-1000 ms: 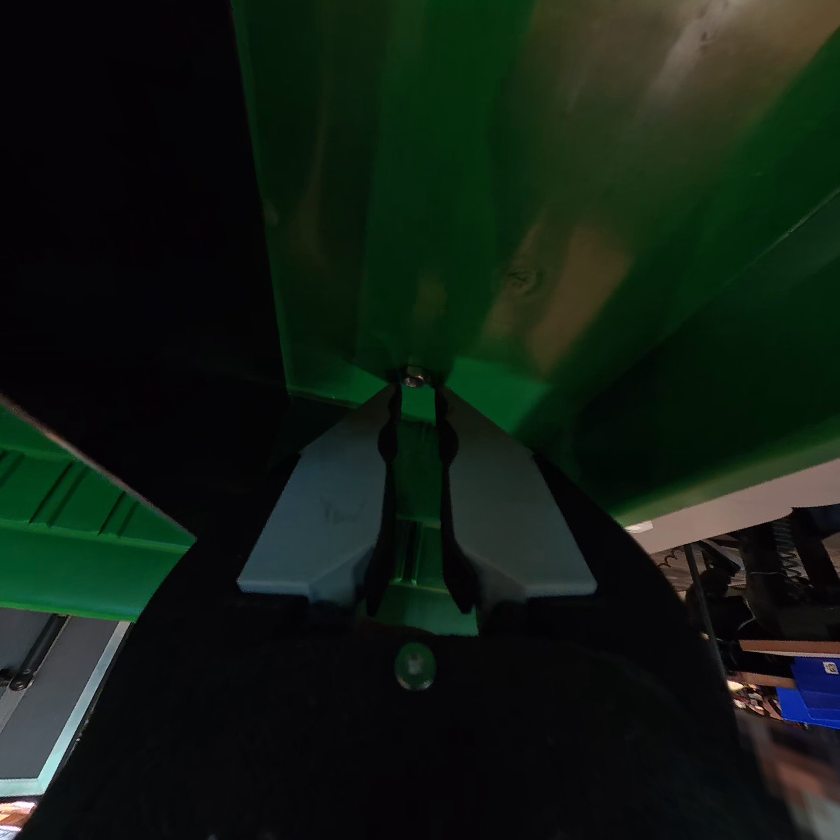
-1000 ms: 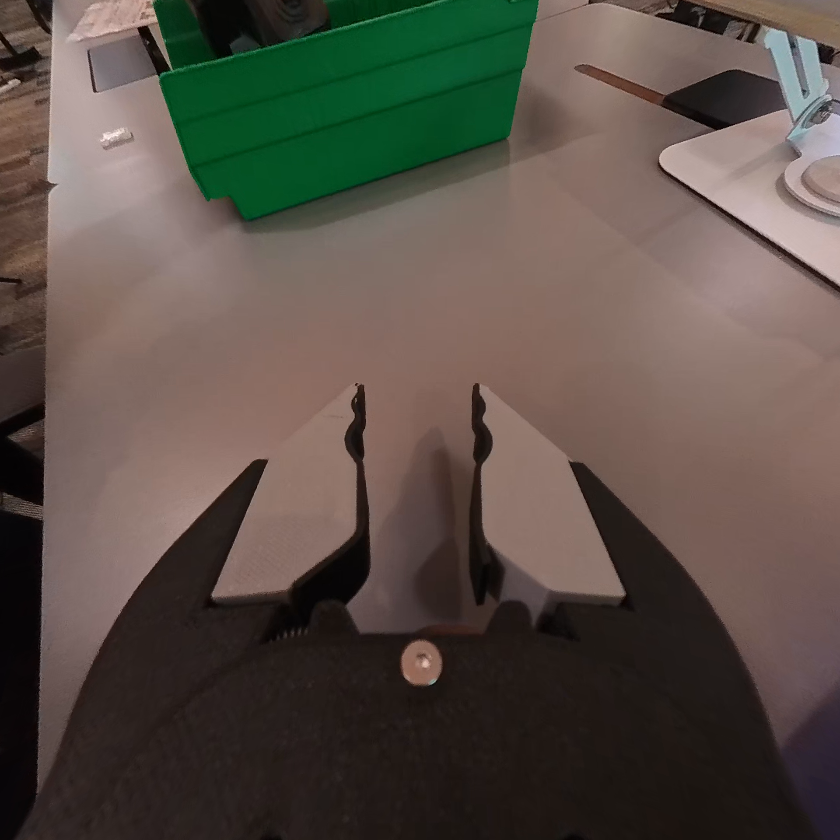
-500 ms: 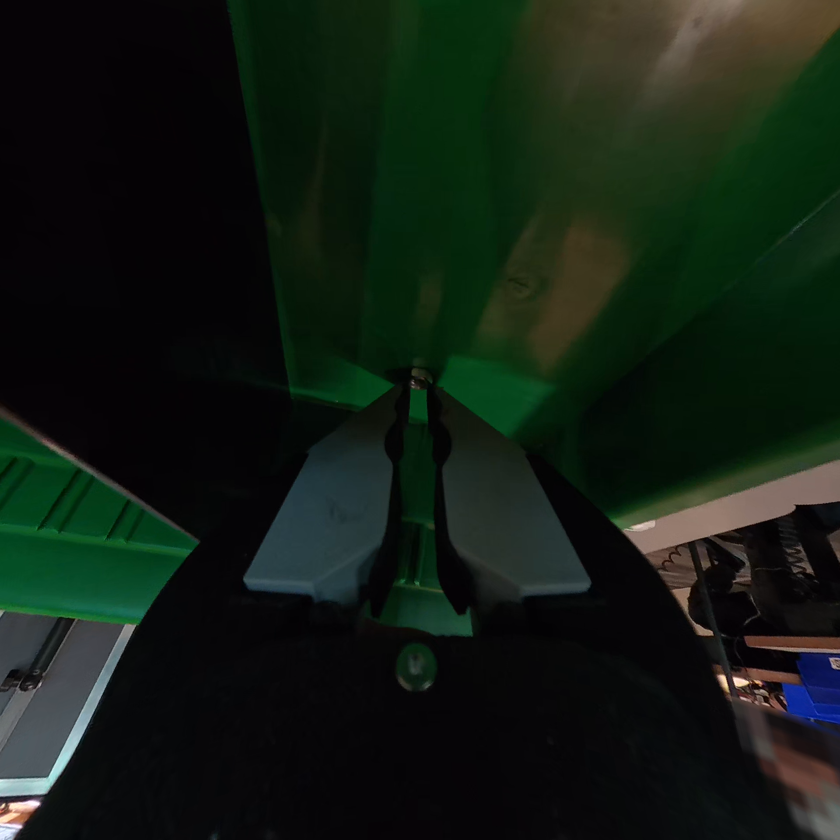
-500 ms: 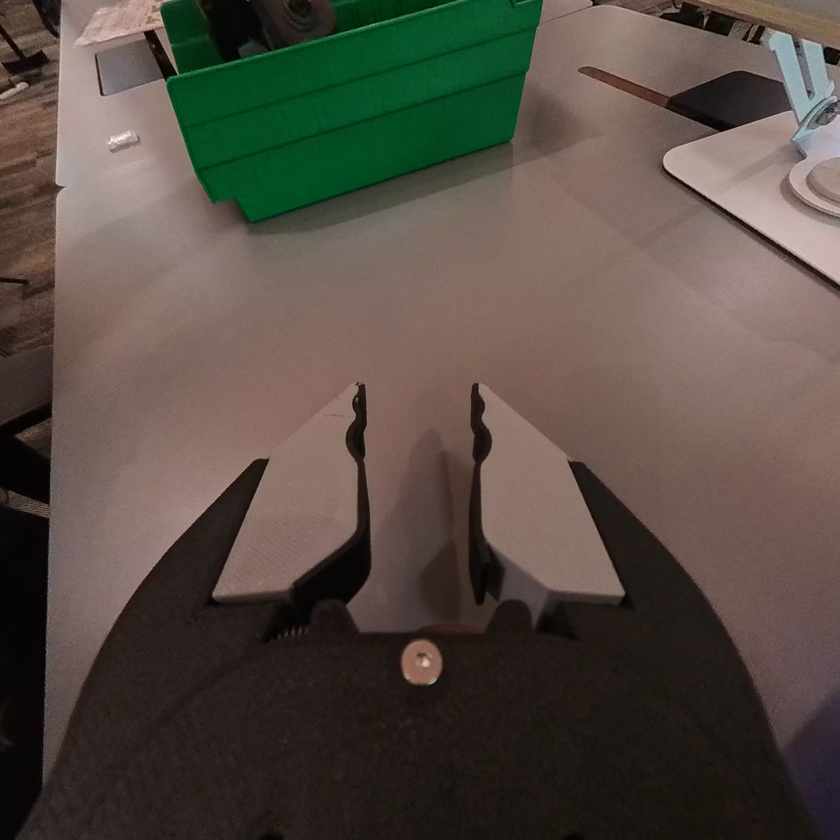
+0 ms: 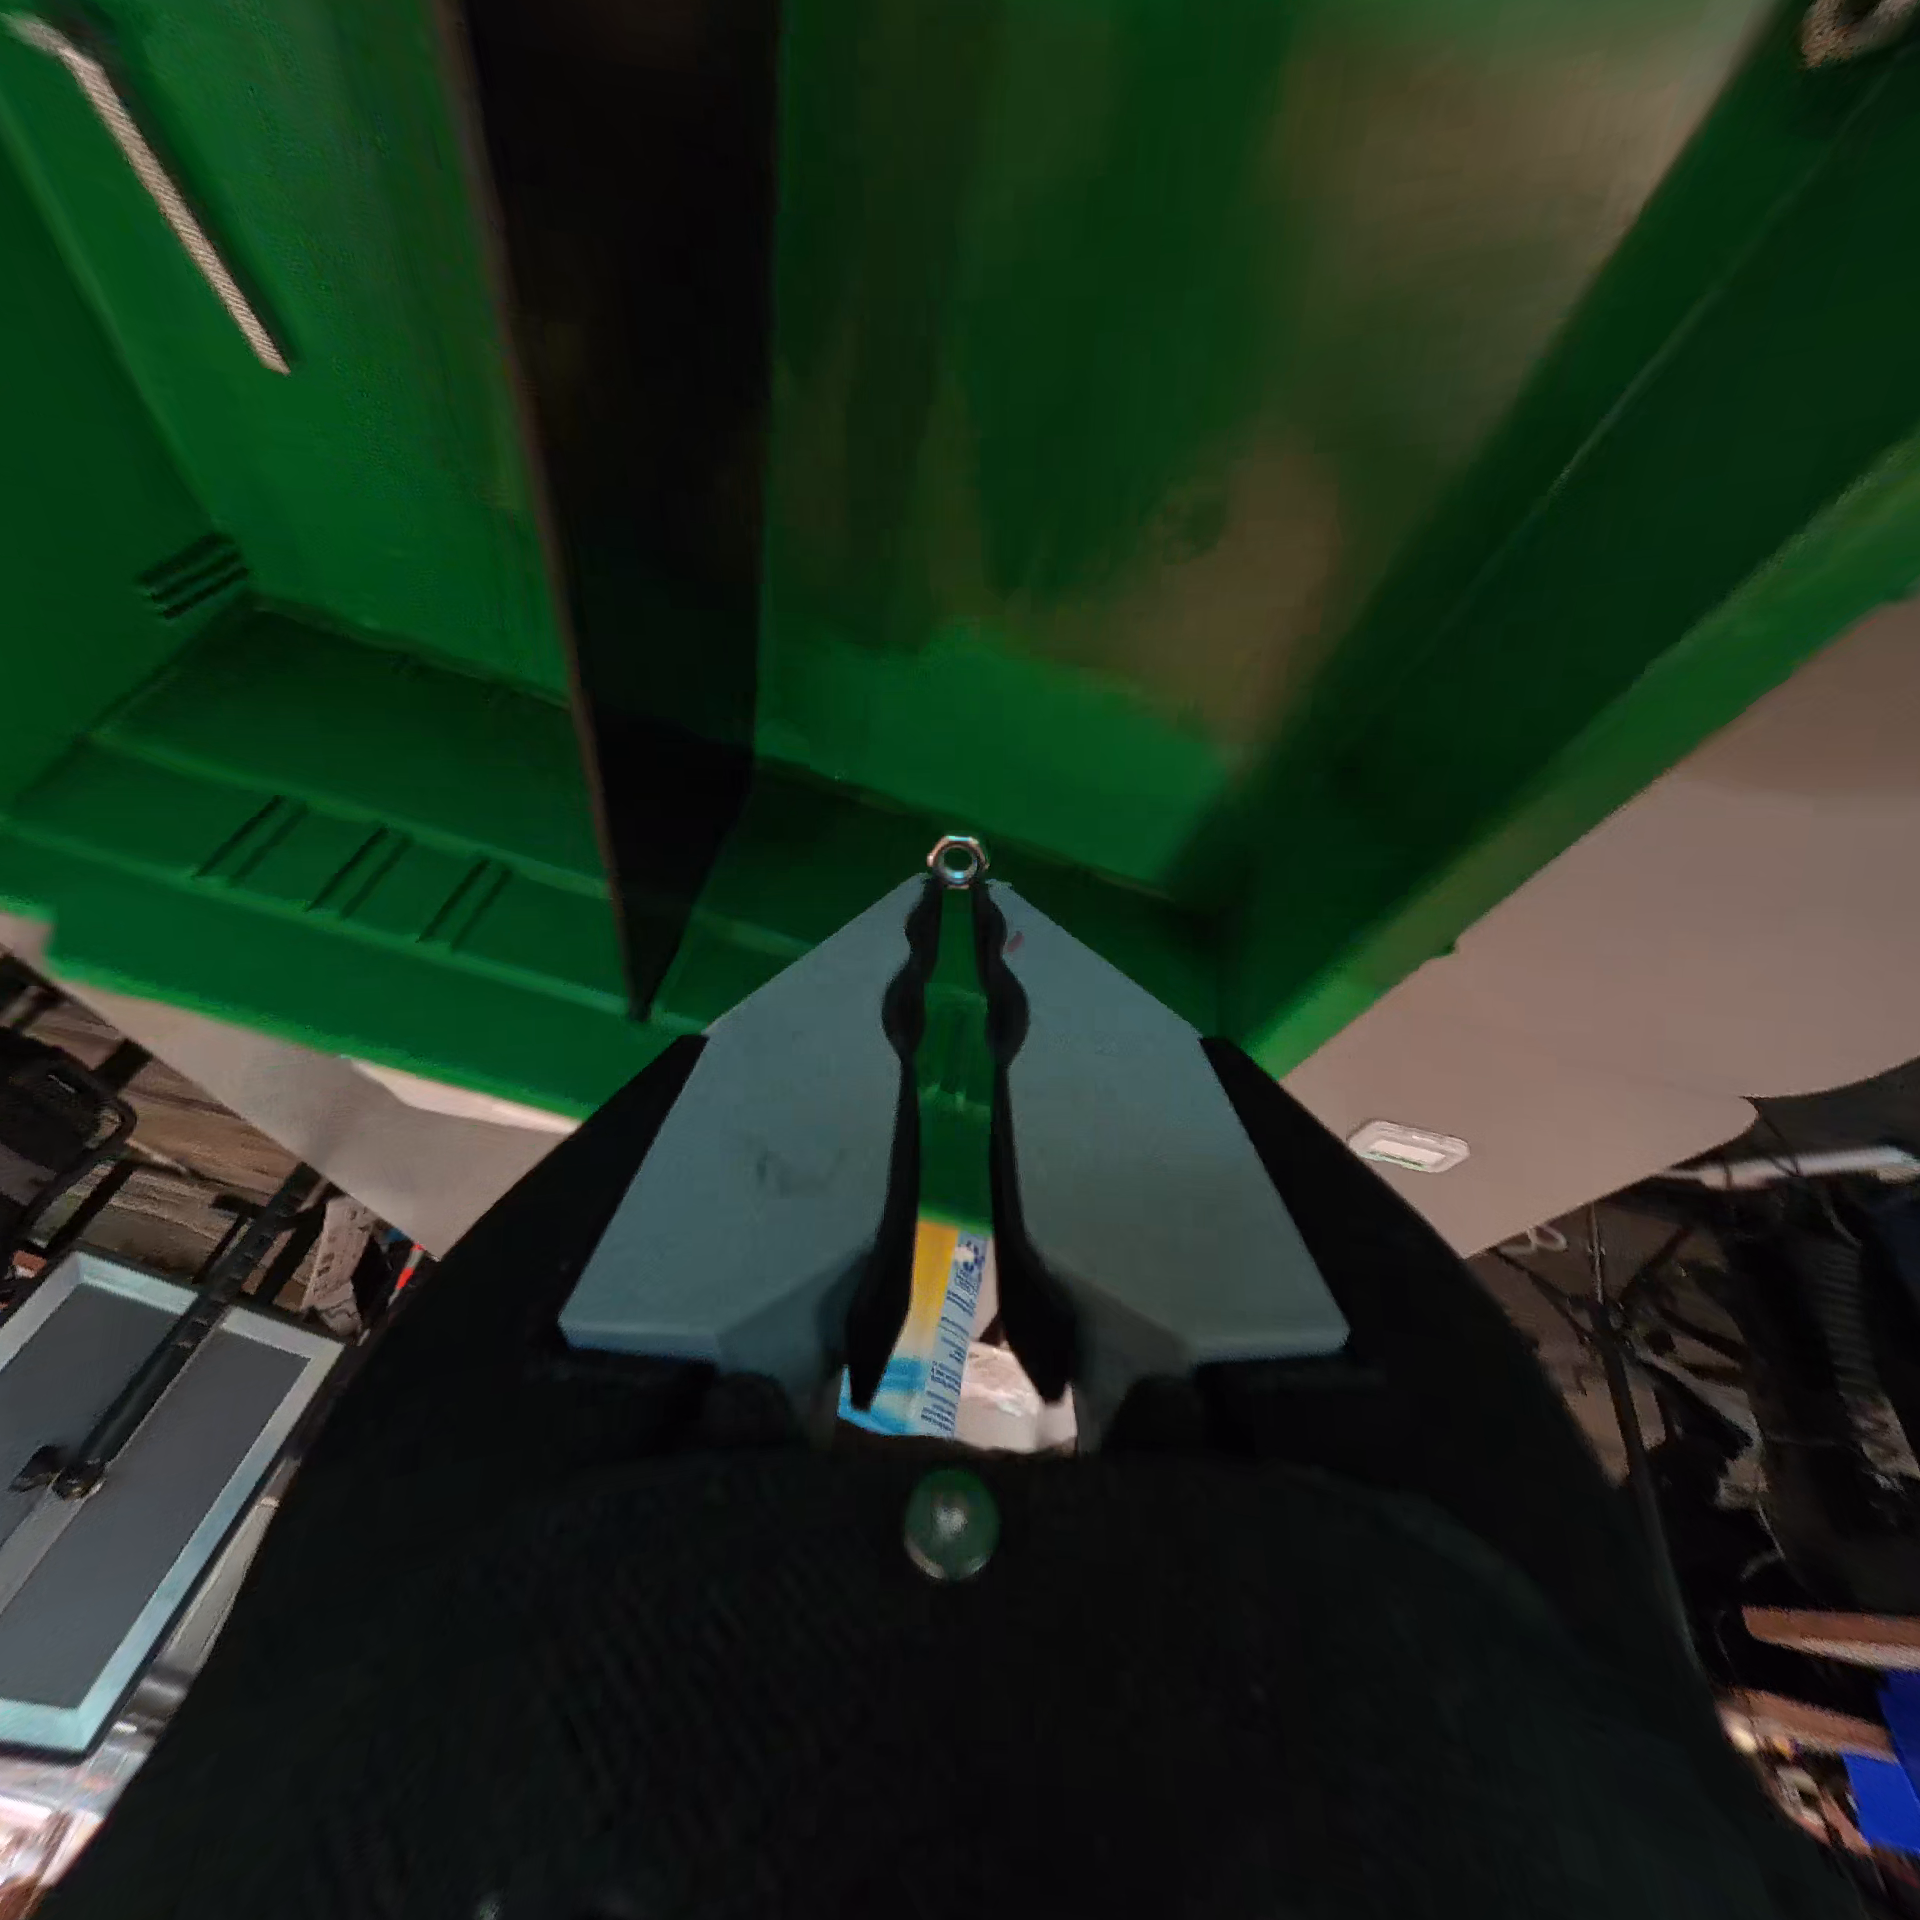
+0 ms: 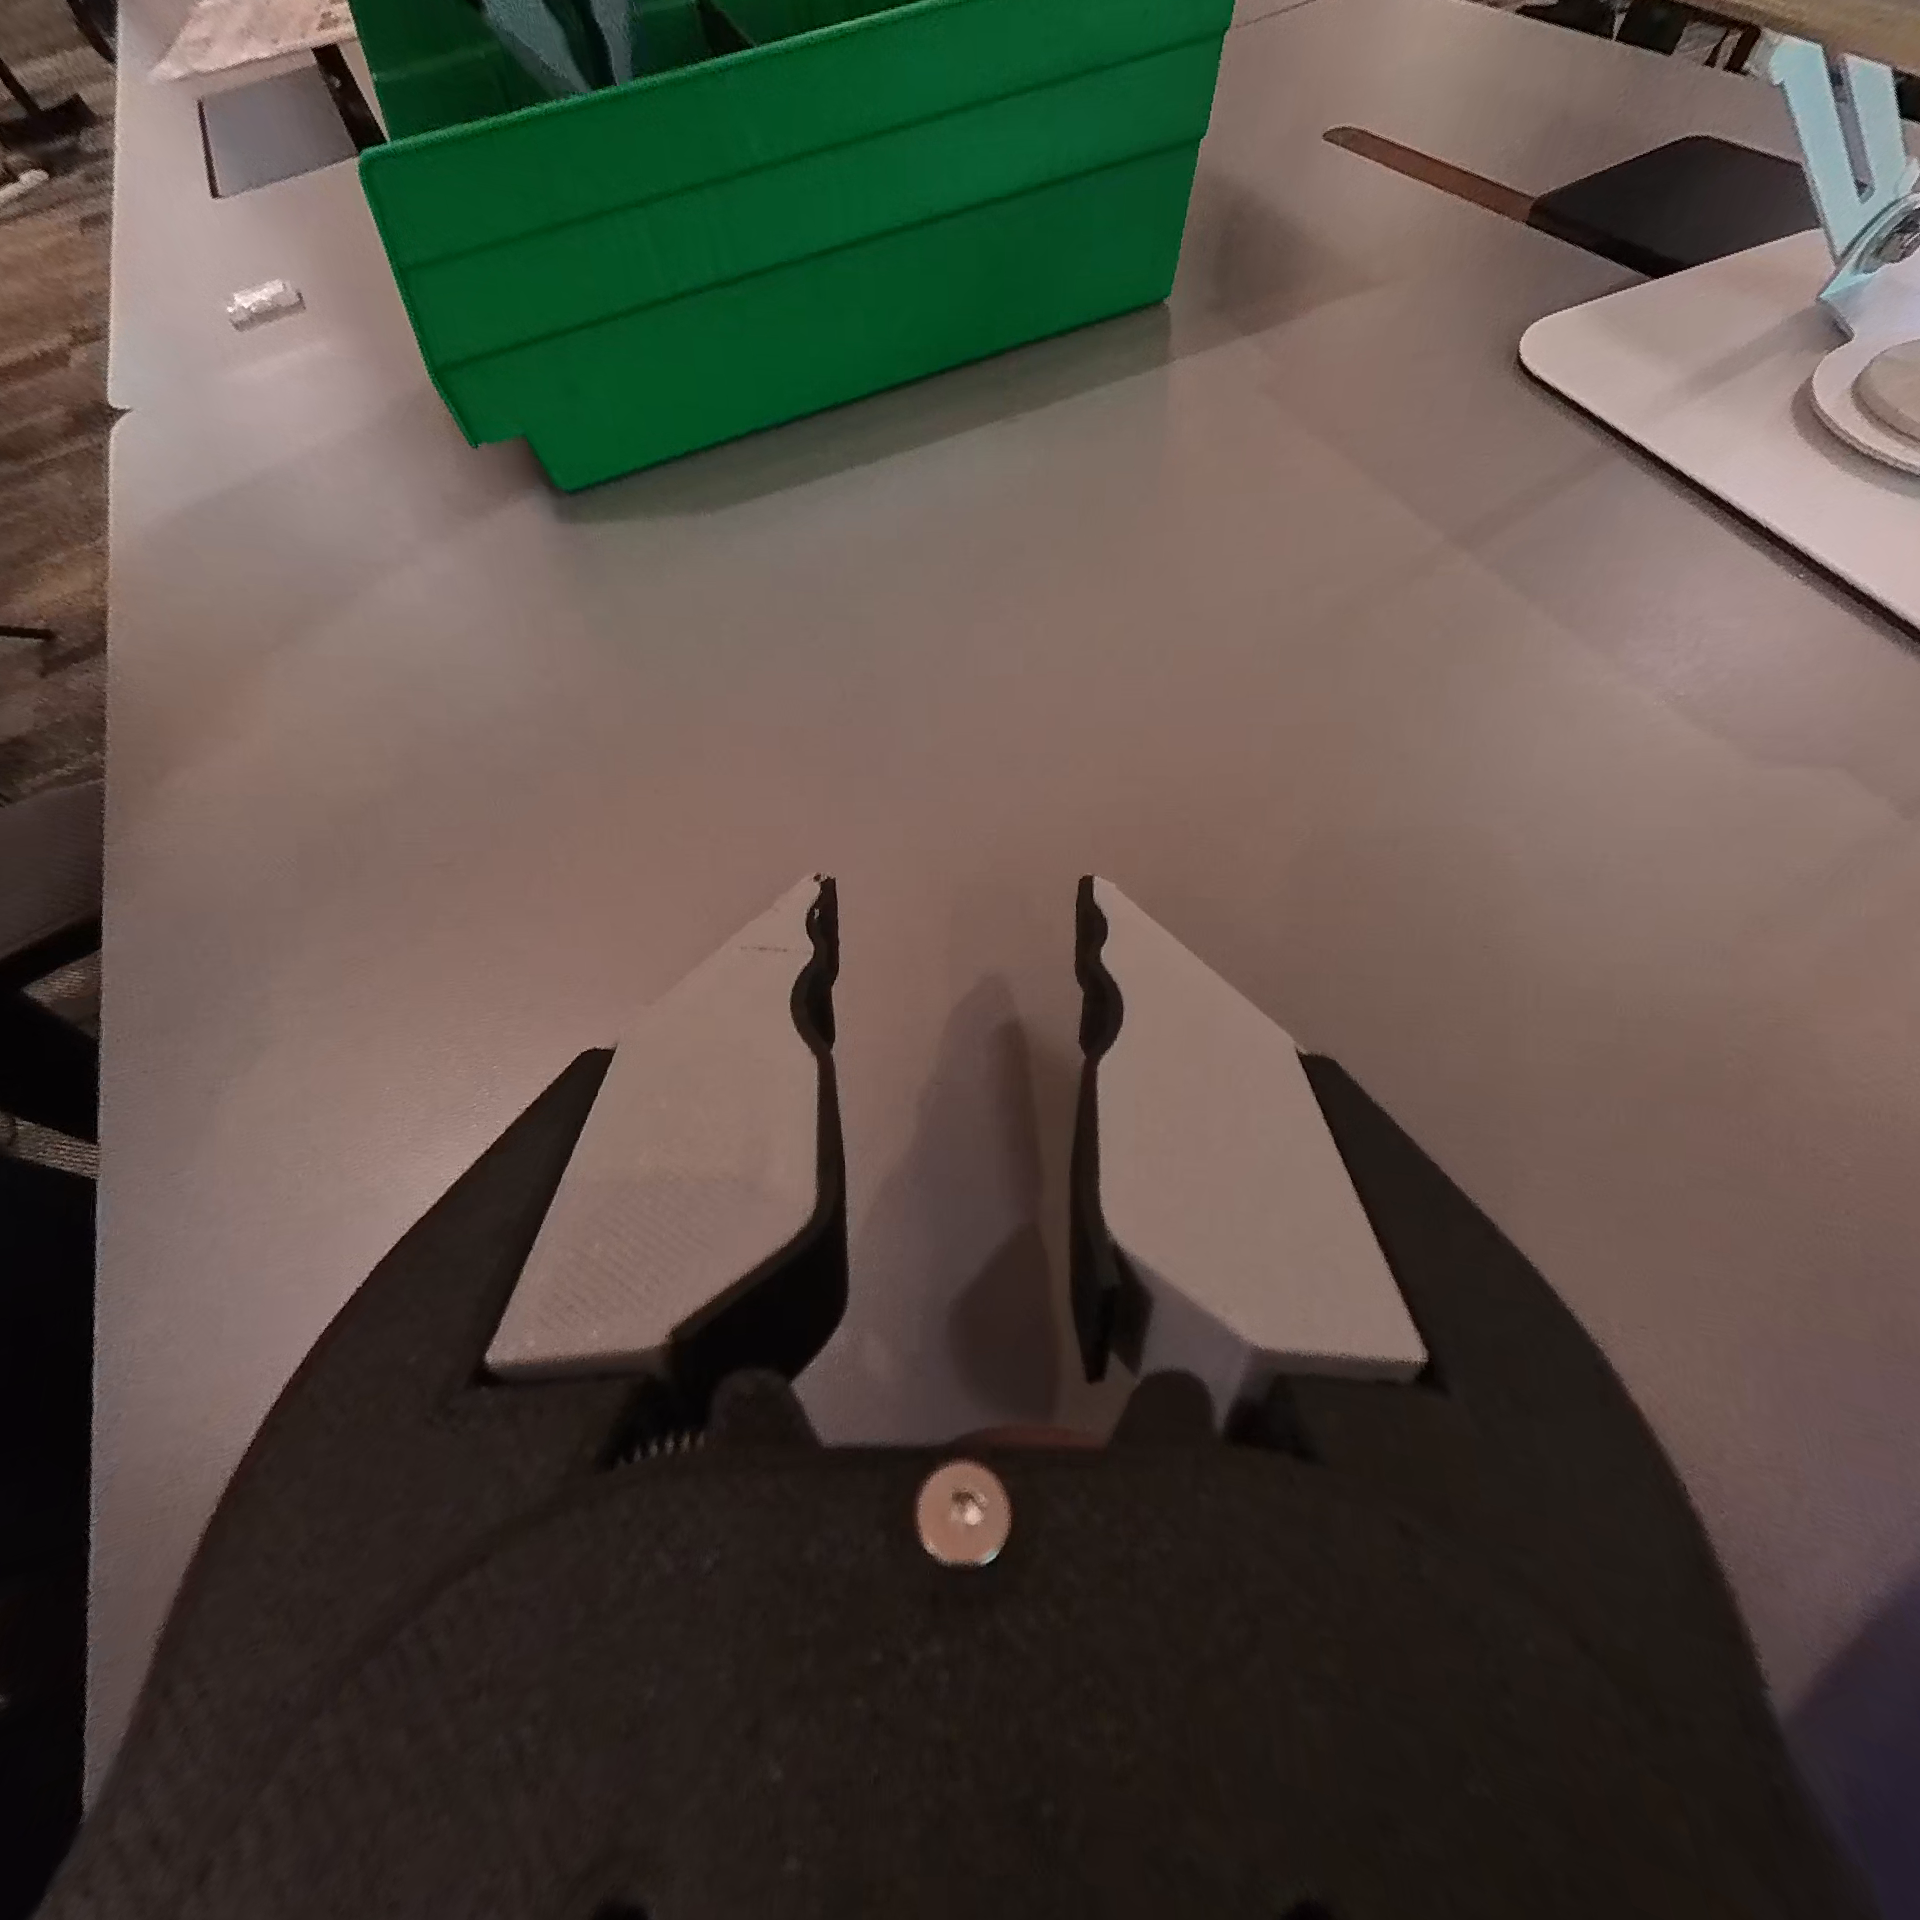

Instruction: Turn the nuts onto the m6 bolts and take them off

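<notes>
My left gripper [image 5: 957, 885] is shut on a small silver nut [image 5: 957, 862], pinched at the fingertips and lifted above the floor of the green bin [image 5: 1039, 416]. A long threaded bolt [image 5: 177, 208] lies in the bin's left compartment, beyond a black divider [image 5: 644, 520]. My right gripper [image 6: 954, 894] is open and empty, low over the grey table [image 6: 727, 727], well short of the green bin [image 6: 790, 249]. The left gripper's fingers [image 6: 566, 62] show dimly inside the bin in the right wrist view.
A small silver piece [image 6: 264, 303] lies on the table left of the bin. A white board [image 6: 1714, 416] with a pale blue stand [image 6: 1860, 208] sits at the right. A dark flat pad [image 6: 1662, 203] lies behind it. The table edge runs along the left. Left tips to right tips: about 40 cm. The long threaded bolt [image 5: 177, 208] is about 15 cm from my left fingertips and 40 cm from my right.
The left gripper closed fully on the nut and rose out of the bin's compartment with it. The right gripper drifted slightly, the bin shifting right in its view; it stayed open.
</notes>
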